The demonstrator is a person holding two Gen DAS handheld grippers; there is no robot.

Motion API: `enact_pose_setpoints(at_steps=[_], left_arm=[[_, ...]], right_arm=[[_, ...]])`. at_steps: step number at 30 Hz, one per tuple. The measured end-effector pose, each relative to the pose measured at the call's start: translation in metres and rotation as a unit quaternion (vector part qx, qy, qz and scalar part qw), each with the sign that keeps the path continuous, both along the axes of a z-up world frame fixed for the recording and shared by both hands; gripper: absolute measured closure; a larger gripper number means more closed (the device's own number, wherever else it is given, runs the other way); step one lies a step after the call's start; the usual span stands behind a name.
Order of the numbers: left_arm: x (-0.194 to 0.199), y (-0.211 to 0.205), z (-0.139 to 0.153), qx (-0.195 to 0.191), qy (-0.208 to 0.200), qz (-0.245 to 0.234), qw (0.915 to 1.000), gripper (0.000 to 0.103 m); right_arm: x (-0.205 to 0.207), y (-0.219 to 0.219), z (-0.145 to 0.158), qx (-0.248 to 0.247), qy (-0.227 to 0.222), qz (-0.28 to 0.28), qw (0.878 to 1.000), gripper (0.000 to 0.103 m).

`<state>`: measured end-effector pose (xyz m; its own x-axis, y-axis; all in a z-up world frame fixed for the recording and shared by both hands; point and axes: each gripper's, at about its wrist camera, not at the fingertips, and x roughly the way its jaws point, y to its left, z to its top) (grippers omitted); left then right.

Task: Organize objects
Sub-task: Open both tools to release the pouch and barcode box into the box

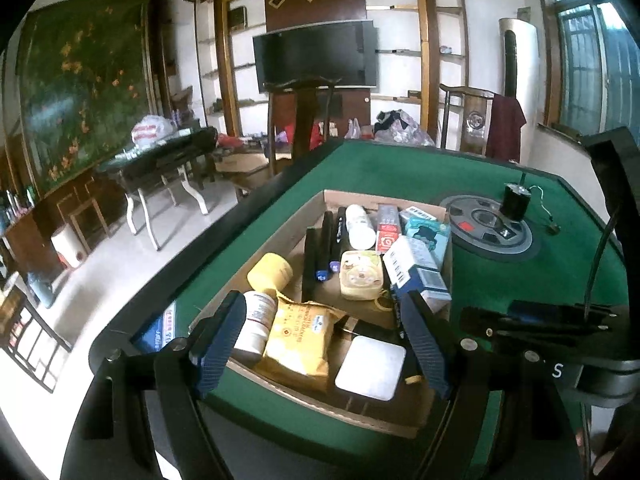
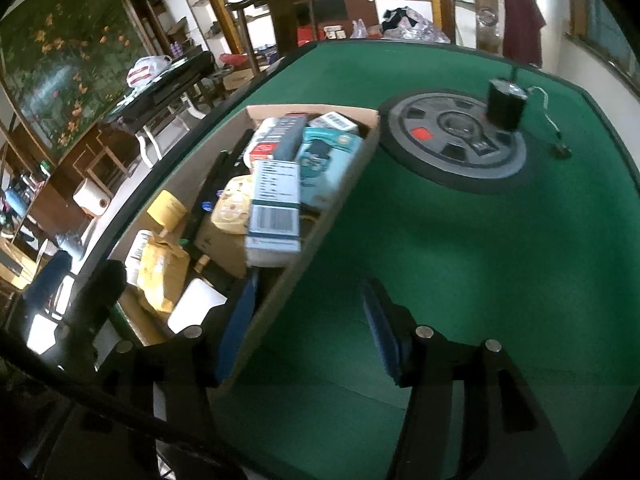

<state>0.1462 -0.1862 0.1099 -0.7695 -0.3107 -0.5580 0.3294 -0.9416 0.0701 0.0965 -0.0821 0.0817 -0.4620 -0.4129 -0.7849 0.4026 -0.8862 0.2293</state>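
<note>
An open cardboard box [image 1: 384, 197] stands on the green felt table [image 1: 384, 168]. It holds several things: a yellow packet [image 1: 298, 340], a white square pad [image 1: 370, 366], a white pill bottle [image 1: 256, 320], black markers [image 1: 324, 240] and a blue-and-white carton [image 1: 420, 276]. My left gripper [image 1: 324, 344] hovers open over the box's near end, and its pads touch nothing. My right gripper [image 2: 310, 330] is open astride the box's right wall [image 2: 280, 300]. One finger [image 2: 236, 324] is on the box side, and the other finger [image 2: 382, 332] is over bare felt. The carton [image 2: 274, 208] lies just ahead.
A round grey hub [image 1: 490, 232] sits in the table's middle, with a black cylinder [image 1: 514, 200] and thin wires on it. A blue packet [image 1: 160, 328] lies by the table's left rim. Wooden chairs [image 1: 304, 120] stand at the far edge. Right of the box is open felt [image 2: 460, 260].
</note>
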Motion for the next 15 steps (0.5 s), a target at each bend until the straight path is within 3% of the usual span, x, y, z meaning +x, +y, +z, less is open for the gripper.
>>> enact_pose_setpoints(at_steps=[5, 10, 15], left_arm=[[0.017, 0.024, 0.014, -0.07, 0.052, 0.05, 0.9949, 0.001], [0.03, 0.045, 0.018, -0.15, 0.083, 0.096, 0.9805, 0.002], [0.02, 0.035, 0.013, -0.064, 0.028, 0.047, 0.9965, 0.002]], right_arm=[[0.004, 0.02, -0.001, -0.007, 0.006, -0.02, 1.0, 0.047], [0.008, 0.033, -0.002, -0.034, 0.006, -0.031, 0.999, 0.045], [0.016, 0.039, 0.001, -0.031, 0.026, -0.04, 0.998, 0.045]])
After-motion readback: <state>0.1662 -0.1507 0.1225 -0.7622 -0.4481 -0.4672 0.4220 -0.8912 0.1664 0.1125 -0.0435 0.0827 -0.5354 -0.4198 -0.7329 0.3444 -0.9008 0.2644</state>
